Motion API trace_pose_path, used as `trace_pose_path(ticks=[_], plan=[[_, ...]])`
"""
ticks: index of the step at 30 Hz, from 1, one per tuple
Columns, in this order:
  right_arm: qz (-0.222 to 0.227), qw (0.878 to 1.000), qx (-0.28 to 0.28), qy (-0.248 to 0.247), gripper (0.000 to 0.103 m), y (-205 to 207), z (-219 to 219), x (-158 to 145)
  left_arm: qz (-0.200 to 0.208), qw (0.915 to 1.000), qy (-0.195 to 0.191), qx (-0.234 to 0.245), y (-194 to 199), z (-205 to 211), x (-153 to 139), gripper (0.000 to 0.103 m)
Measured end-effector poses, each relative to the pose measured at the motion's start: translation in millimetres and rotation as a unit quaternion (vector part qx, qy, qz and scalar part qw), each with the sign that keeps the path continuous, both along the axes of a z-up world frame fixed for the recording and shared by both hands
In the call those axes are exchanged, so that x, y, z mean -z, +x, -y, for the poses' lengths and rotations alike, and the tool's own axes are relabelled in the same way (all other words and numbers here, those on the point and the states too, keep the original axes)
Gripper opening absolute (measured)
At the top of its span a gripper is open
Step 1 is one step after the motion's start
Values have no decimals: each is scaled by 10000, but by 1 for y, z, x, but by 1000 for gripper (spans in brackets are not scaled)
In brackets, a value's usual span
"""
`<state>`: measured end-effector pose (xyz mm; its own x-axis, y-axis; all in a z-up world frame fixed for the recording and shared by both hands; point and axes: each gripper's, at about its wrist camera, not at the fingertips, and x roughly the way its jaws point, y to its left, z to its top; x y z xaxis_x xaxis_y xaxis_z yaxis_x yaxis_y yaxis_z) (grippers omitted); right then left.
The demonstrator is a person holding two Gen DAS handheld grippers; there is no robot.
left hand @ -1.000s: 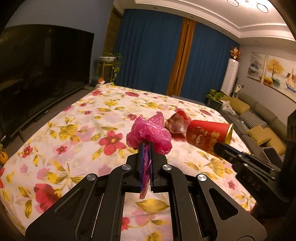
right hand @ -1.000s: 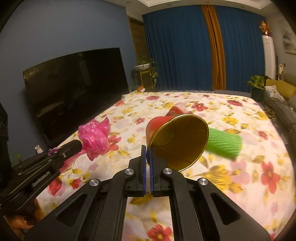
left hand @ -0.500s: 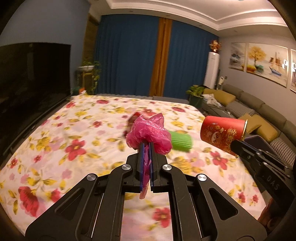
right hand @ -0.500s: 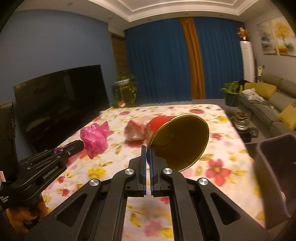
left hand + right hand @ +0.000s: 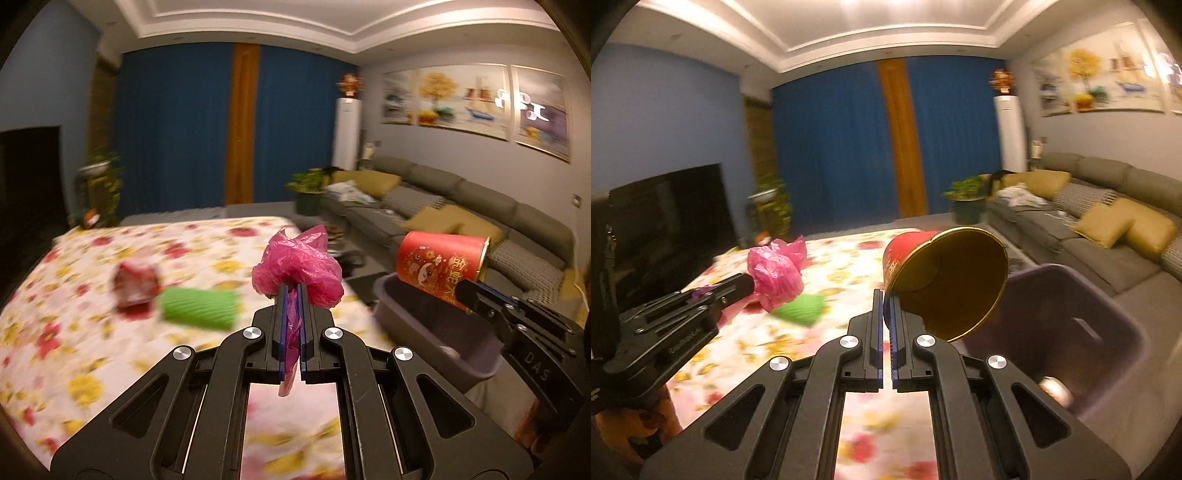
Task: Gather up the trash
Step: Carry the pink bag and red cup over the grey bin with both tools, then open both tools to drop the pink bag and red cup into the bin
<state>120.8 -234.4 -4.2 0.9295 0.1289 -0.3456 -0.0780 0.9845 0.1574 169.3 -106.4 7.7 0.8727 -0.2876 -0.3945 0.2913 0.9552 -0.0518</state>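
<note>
My left gripper (image 5: 291, 291) is shut on a crumpled pink plastic bag (image 5: 297, 271), held above the flowered table. The bag also shows in the right wrist view (image 5: 775, 271). My right gripper (image 5: 885, 299) is shut on the rim of a red paper cup (image 5: 945, 282) with a gold inside, tilted on its side. In the left wrist view the cup (image 5: 439, 267) hangs over a dark purple bin (image 5: 424, 325). The bin (image 5: 1071, 332) stands beside the table's right edge, with a small pale item inside.
A green ribbed item (image 5: 199, 308) and a red wrapper (image 5: 135, 284) lie on the flowered tablecloth (image 5: 74, 332). A grey sofa (image 5: 461, 210) with yellow cushions runs along the right wall. A dark TV (image 5: 665, 229) stands at left. Blue curtains hang at the back.
Both grippers have swung to the right with their loads. The purple bin has come into view, and the cup is now over it.
</note>
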Motion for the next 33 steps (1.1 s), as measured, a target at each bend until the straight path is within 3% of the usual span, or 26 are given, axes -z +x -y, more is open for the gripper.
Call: trace_pose_path(ticks=[6,13,27,30,32,33], plan=[[-32,9981,609,115,4,-7,58,7,-36,9973,-41,735,14,67,7,4],[-82,9965,829,66,4,-7,78,18,-85,9926,-81,1211,22,116,16,4],[-257,9954,867,305,4,19,91,26,-435,9873,-60,1526,45,147,38,4],[-243,9947,932,372,12,18,92,27,-532,9854,-47,1619,49,150,42,5],[-201,9938,1022,382,39,17,95,25,-619,9832,-70,1718,51,152,46,5],[-155,9932,1089,386,45,15,96,25,-646,9821,-72,1770,52,153,47,5]])
